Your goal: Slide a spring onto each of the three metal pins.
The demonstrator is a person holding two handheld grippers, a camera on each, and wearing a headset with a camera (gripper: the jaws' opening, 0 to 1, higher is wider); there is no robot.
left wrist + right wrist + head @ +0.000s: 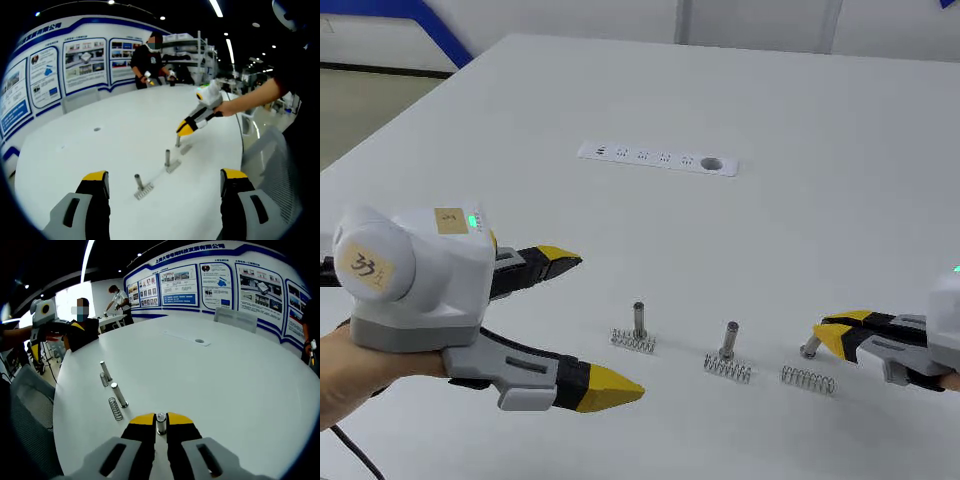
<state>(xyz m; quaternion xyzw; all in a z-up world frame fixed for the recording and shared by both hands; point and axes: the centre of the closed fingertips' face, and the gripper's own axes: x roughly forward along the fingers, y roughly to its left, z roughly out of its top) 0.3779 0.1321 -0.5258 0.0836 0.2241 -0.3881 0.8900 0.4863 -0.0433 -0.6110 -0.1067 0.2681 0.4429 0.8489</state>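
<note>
The worktop [770, 90] is smooth and white with a soft sheen. The pins [639, 318] are bright polished metal, the springs [808, 379] thin bare wire (a shade duller). The left claw [607, 325] and right claw [823, 330] are matt grey-and-black plastic, yellow at the tips.

grey left gripper [608, 325], yellow-tipped jaws

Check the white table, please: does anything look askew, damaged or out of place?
Nothing looks damaged. The left silver metal pin and the middle pin stand upright; the right pin, pinched between the yellow tips of the right tool, seems to lean slightly in the head view.
</note>
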